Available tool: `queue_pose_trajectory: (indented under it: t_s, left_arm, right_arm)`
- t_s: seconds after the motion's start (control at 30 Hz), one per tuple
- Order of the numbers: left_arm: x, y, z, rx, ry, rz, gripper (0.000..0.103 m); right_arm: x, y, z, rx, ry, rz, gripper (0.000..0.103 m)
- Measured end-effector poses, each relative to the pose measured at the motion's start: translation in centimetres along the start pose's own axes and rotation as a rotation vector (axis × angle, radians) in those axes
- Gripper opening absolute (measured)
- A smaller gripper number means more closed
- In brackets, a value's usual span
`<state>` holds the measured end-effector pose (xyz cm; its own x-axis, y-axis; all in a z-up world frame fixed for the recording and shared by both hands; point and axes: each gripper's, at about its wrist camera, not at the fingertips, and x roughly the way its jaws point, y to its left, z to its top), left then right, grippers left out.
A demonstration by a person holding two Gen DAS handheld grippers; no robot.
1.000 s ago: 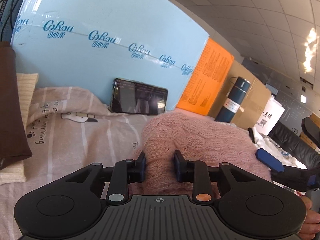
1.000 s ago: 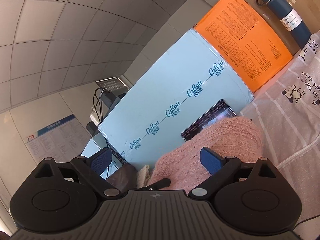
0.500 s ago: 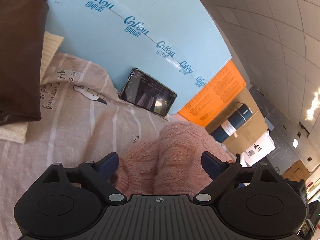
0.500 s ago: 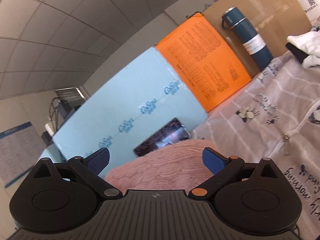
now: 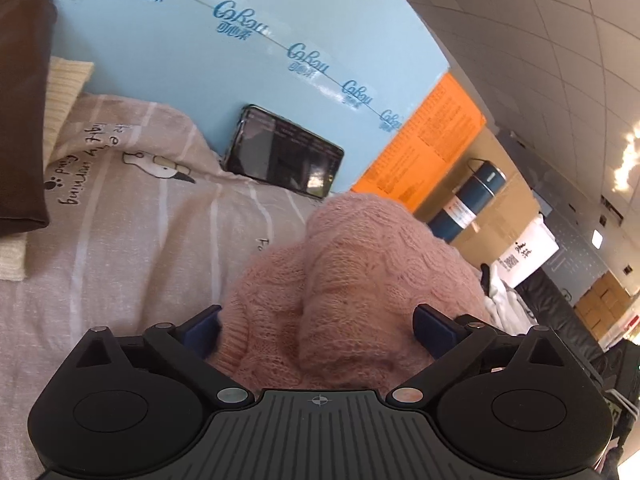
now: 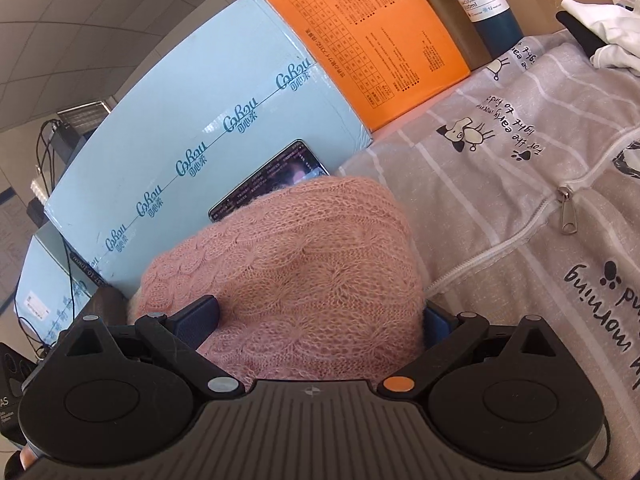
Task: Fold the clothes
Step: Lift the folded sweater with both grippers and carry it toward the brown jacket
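Observation:
A folded pink cable-knit sweater (image 5: 360, 280) lies bunched on the grey striped bedsheet (image 5: 120, 240). My left gripper (image 5: 318, 330) is open, its blue-padded jaws standing wide on either side of the sweater's near end. The sweater also fills the middle of the right wrist view (image 6: 304, 276). My right gripper (image 6: 320, 320) is open too, jaws spread around the sweater's near edge. Neither gripper grips the fabric.
A light blue carton (image 5: 200, 60) stands behind the sweater, with a phone (image 5: 284, 160) leaning on it. An orange box (image 6: 372, 40) and a dark blue vacuum bottle (image 6: 484, 8) stand beside. A brown garment (image 5: 20, 120) on cream knit lies left. White cloth (image 6: 604, 36) lies far right.
My left gripper was shut on the sweater one second ago and has opened. Both grippers have tilted down toward the sweater lying on the sheet.

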<state>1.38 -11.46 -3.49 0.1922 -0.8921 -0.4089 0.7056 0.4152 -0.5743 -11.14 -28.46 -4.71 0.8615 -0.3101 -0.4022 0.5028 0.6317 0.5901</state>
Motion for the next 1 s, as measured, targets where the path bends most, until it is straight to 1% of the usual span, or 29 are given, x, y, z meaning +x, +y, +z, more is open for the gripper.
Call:
queue_pose_trajectory:
  t_s: [0.07,0.1,0.13,0.17,0.2,0.23,0.27,0.3,0.33,0.37,0.4,0.47,0.5,0.6,0.73,0.83,0.9,1.0]
  left_arm:
    - [0.1,-0.1,-0.1,-0.001,0.014,-0.07,0.1]
    - [0.2,-0.2,-0.2,0.003,0.015,-0.09,0.1]
    - [0.3,-0.4,-0.4,0.019,0.009,-0.089,0.099]
    - [0.4,-0.7,-0.5,0.039,-0.002,-0.069,0.097]
    - [0.5,-0.8,-0.6,0.05,-0.008,-0.047,0.088]
    - [0.5,-0.8,-0.5,0.052,-0.013,-0.038,0.076]
    - [0.4,-0.7,-0.5,0.052,-0.022,-0.037,0.071]
    - [0.3,-0.7,-0.5,0.052,-0.031,-0.035,0.063]
    - [0.1,-0.7,-0.4,0.057,-0.039,-0.032,0.056]
    - [-0.1,-0.9,-0.4,0.067,-0.046,-0.03,0.054]
    - [-0.4,-1.2,-0.5,0.082,-0.054,-0.028,0.05]
    - [-1.6,-1.9,-0.4,0.117,-0.089,-0.024,0.048]
    - [-2.6,-2.1,-0.3,0.132,-0.12,-0.021,0.048]
    - [-5.9,-2.8,0.2,0.173,-0.221,-0.009,0.048]
    - [-11.6,-2.5,0.9,0.203,-0.419,0.053,0.048]
    - [-16.2,-1.5,1.0,0.216,-0.584,0.13,0.048]
    - [-18.7,-0.6,1.0,0.218,-0.676,0.187,0.048]
    - [-21.8,1.4,1.0,0.217,-0.766,0.285,0.05]
  right_arm:
    - [0.2,0.2,0.0,-0.014,0.0,0.004,0.1]
    - [0.3,0.3,0.0,-0.019,-0.001,0.008,0.1]
    - [0.4,0.4,0.1,-0.024,-0.003,0.013,0.098]
    - [0.5,0.6,0.1,-0.031,-0.008,0.014,0.095]
    - [0.5,0.7,0.1,-0.038,-0.014,0.013,0.093]
    - [0.4,0.8,0.1,-0.047,-0.023,0.008,0.083]
    - [0.3,0.9,0.0,-0.054,-0.033,0.004,0.074]
    - [0.2,1.0,0.0,-0.063,-0.045,0.008,0.071]
    - [0.1,1.1,0.0,-0.073,-0.057,0.014,0.064]
    - [-0.1,1.2,0.0,-0.084,-0.07,0.025,0.058]
    - [-0.4,1.5,0.0,-0.1,-0.088,0.043,0.056]
    - [-1.1,2.2,-0.1,-0.133,-0.12,0.077,0.052]
    - [-1.4,2.6,0.0,-0.137,-0.128,0.095,0.051]
    - [-1.9,4.7,0.8,-0.125,-0.123,0.2,0.051]
    - [-1.1,9.3,2.1,-0.152,-0.088,0.346,0.051]
    - [0.3,14.1,2.2,-0.193,-0.055,0.452,0.051]
    - [1.6,17.6,1.9,-0.211,-0.033,0.519,0.052]
    - [3.5,22.2,0.9,-0.234,-0.004,0.595,0.052]
